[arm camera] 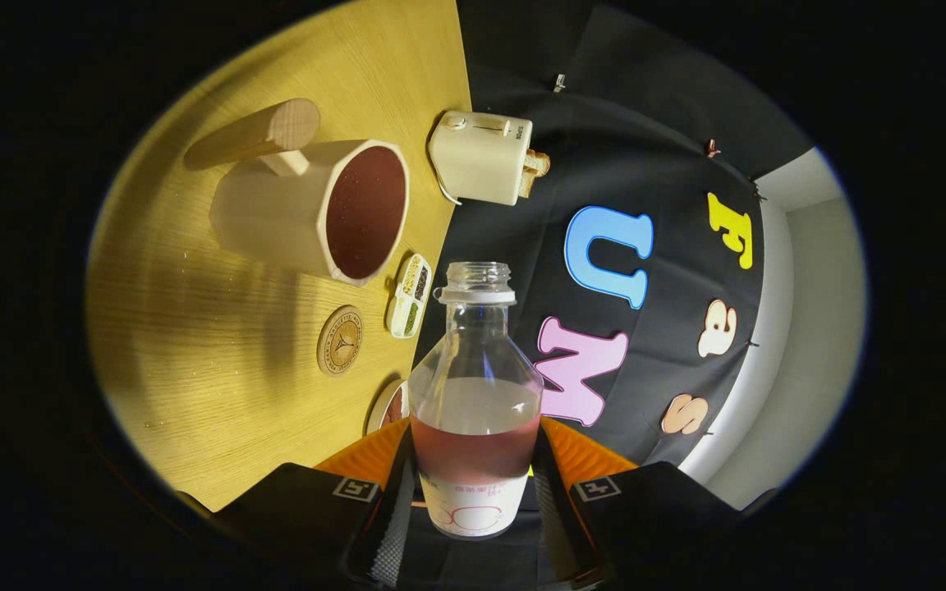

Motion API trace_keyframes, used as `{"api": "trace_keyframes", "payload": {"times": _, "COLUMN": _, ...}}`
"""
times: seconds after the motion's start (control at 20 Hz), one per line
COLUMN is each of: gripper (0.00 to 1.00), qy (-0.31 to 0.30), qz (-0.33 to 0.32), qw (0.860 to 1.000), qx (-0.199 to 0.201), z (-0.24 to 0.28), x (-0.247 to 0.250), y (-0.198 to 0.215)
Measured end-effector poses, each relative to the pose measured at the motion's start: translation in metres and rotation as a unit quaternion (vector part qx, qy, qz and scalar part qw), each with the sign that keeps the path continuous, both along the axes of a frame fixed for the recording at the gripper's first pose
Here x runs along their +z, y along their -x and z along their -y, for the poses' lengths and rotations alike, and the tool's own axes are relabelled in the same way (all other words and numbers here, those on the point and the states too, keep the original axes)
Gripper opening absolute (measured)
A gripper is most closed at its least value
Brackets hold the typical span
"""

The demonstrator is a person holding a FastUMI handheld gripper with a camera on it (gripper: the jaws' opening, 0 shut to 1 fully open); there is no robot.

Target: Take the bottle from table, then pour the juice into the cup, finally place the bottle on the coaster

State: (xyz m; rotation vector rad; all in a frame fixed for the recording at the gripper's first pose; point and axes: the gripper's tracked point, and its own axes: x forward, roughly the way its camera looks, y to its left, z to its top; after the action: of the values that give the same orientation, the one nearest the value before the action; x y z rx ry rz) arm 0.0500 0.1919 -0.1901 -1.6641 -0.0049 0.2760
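My gripper (473,492) is shut on a clear, uncapped bottle (475,386), both fingers pressing on its lower body. Red juice fills the bottle's lower part, under a white label. The view is rolled on its side, so the wooden table (194,345) stands to the left of the bottle. A cream cup (317,209) with a wooden handle lies beyond the fingers on that table, holding dark red juice. The bottle's mouth is apart from the cup's rim. A round cork coaster (340,340) lies on the table between the cup and the fingers, bare.
A cream toaster (481,156) with a bread slice stands at the table's far edge. A small tray of seeds (409,295) sits by the coaster. A plate's rim (387,406) shows close behind the bottle. The black cloth wall hangs beyond.
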Motion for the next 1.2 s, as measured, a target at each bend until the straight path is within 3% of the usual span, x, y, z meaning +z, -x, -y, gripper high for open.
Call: {"api": "trace_keyframes", "payload": {"times": 1.2, "gripper": 0.70, "qy": 0.067, "qz": 0.021, "qw": 0.996, "qx": 0.047, "z": -0.0008, "x": 0.0057, "y": -0.0088}}
